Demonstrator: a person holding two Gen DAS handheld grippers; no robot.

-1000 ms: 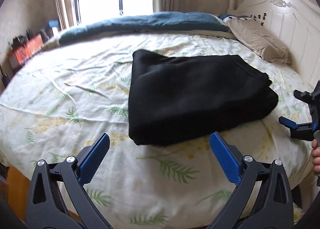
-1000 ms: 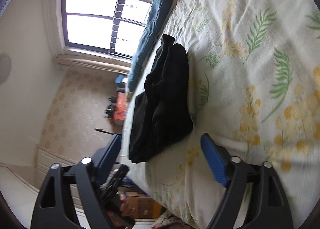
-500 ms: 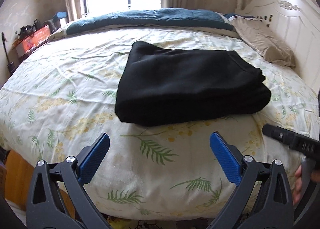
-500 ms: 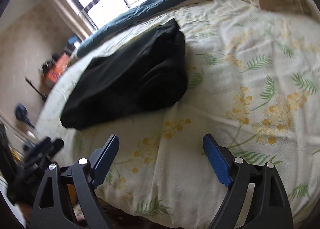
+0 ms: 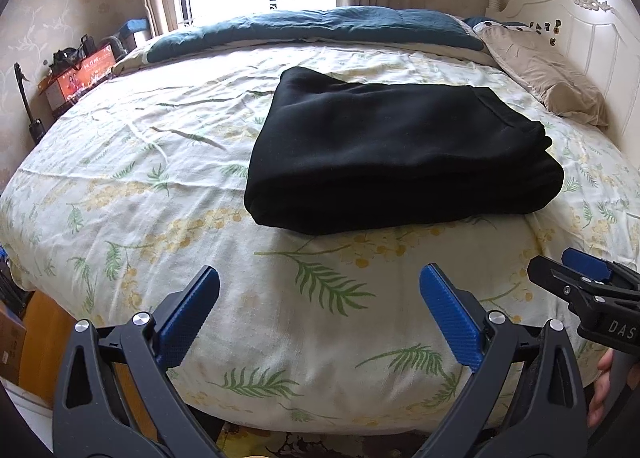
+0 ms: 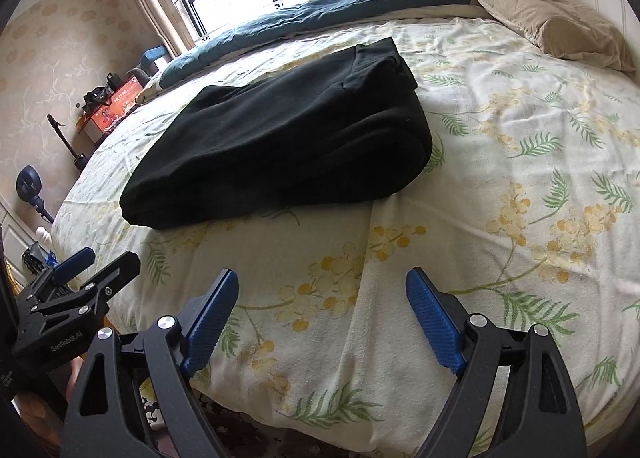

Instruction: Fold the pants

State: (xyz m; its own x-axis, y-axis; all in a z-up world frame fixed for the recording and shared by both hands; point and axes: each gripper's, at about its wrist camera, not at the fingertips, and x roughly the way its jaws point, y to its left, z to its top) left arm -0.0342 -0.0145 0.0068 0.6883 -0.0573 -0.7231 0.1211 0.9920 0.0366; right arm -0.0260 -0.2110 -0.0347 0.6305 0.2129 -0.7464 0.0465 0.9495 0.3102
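Pants sit folded in a thick black stack mid-bed, toward the pillow side; left tongs and right tongs both gape wide, empty, off the near edge, so just square corners, no re-grab.

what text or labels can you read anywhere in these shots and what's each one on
"DAS", cut off by the frame edge: on the body of the right claw, seen from the left wrist.
"GenRobot.AI": on the body of the left claw, seen from the right wrist.
Orange box beside the bed: print too small to read.
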